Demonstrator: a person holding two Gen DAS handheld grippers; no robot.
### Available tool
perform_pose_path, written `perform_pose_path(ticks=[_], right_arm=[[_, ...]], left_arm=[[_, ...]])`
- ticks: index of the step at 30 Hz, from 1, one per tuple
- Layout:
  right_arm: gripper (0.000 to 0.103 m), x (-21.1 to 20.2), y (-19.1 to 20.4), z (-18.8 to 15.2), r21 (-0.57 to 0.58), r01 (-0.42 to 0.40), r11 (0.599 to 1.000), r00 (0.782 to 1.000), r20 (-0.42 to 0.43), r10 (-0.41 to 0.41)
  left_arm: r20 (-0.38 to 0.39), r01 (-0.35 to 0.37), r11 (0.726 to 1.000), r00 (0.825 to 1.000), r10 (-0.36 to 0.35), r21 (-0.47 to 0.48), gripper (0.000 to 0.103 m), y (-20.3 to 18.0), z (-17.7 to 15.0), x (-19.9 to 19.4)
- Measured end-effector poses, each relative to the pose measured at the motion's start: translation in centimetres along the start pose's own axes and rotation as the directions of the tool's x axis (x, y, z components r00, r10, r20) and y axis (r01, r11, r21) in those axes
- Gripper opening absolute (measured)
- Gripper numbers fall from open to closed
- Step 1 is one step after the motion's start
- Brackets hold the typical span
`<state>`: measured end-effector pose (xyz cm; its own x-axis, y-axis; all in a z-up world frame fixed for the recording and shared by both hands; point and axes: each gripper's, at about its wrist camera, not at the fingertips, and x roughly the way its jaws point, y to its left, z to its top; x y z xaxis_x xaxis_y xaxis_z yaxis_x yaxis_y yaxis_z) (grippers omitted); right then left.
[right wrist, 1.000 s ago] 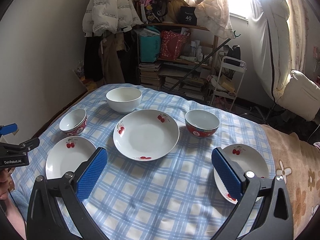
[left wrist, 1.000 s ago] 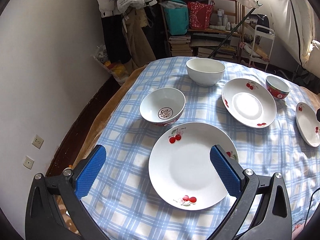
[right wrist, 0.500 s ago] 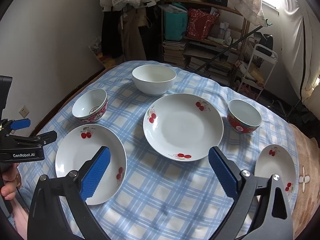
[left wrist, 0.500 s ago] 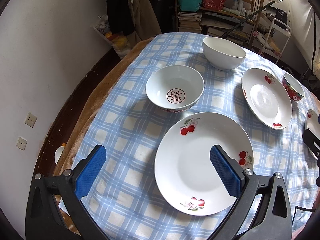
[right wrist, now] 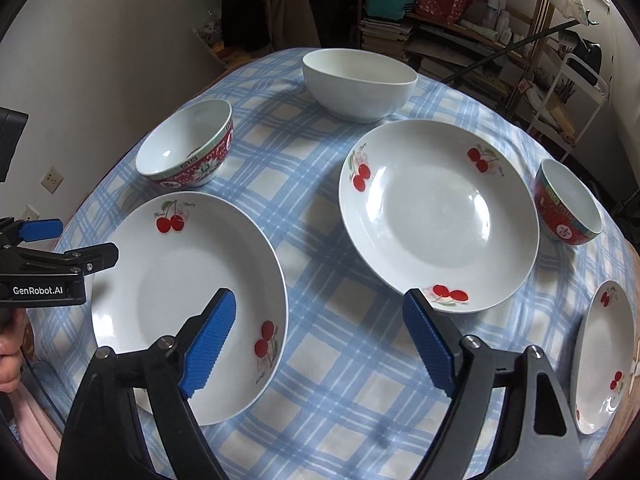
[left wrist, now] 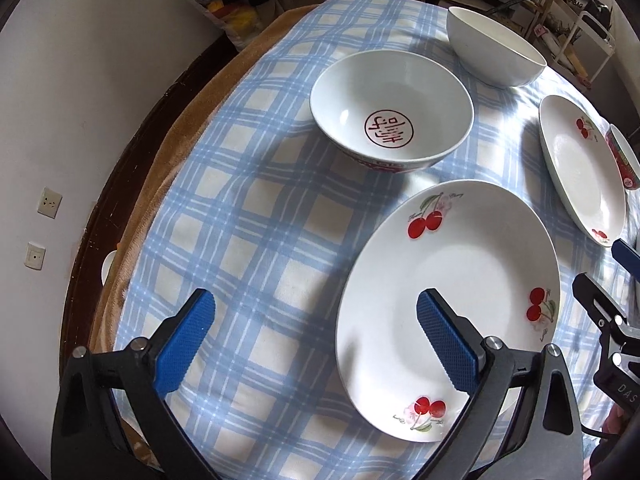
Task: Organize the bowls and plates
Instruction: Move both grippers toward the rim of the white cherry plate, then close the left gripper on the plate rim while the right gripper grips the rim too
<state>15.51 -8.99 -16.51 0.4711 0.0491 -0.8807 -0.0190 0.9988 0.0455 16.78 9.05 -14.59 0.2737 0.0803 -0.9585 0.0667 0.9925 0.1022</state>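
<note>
Plates: three cherry-print plates lie separate on the checked tablecloth (right wrist: 320, 264); nearest plate (left wrist: 448, 292) lies at the table's left, not yet stacked.
Bowls: red-patterned bowl (left wrist: 392, 112), plain white bowl (right wrist: 358, 80) and second red bowl (right wrist: 568, 204) stand apart, unnested.
Left gripper (left wrist: 316, 340): jaws apart, just been narrowing, straddling the nearest plate's left rim without touching, likely lining up a rim grasp.
Right gripper (right wrist: 320, 344): jaws apart, just been narrowing, nothing held; straddles that plate's right rim.
</note>
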Motion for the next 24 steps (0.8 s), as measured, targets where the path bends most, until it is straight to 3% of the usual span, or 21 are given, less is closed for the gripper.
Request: perform_pose_path(ticks=[5,7,11,12,15,16,17,21,24], right_arm=[[0.089,1.7,0.3,-0.2,-0.011,-0.009,1.000,0.999,-0.046,0.009],[0.082,2.4,0.2,-0.1,-0.001,-0.022,1.000,0.997,-0.068,0.022],[0.070,3.7,0.2,-0.2,0.005,-0.047,0.999,0.993,-0.111,0.047],[0.063,4.0,0.3,-0.2,0.004,-0.051,0.999,0.992,-0.116,0.051],[0.042,4.5,0.3,-0.2,0.002,-0.077,0.997,0.989,-0.130,0.077],[0.031,4.6,0.3,-0.2,0.013,-0.107,0.994,0.986,-0.131,0.107],[0.026,4.7,0.2,-0.2,0.035,-0.138,0.990,0.981,-0.132,0.141],[0.017,5.0,0.3,-0.3,0.054,-0.179,0.982,0.972,-0.145,0.185],[0.015,5.3,0.4,-0.4,0.049,-0.179,0.983,0.971,-0.150,0.185]], left_arm=[[-0.042,0.031,0.999,0.999,-0.030,0.013,0.083,-0.5,0.1,1.4],[-0.059,0.049,0.999,0.997,-0.048,0.020,0.075,-0.8,0.1,1.8],[-0.097,0.073,0.996,0.993,-0.068,0.053,0.040,-1.6,-0.2,2.9],[-0.103,0.088,0.994,0.991,-0.082,0.058,0.034,-1.8,-0.3,3.0],[-0.095,0.103,0.993,0.991,-0.097,0.056,0.030,-2.0,-0.1,2.9],[-0.095,0.107,0.993,0.990,-0.102,0.051,0.030,-2.0,0.0,2.9],[-0.097,0.112,0.993,0.990,-0.107,0.044,0.030,-1.9,0.1,3.0],[-0.092,0.138,0.990,0.986,-0.136,0.016,0.026,-1.1,0.2,3.4],[-0.091,0.162,0.987,0.983,-0.162,-0.004,0.024,-0.1,0.1,3.0]])
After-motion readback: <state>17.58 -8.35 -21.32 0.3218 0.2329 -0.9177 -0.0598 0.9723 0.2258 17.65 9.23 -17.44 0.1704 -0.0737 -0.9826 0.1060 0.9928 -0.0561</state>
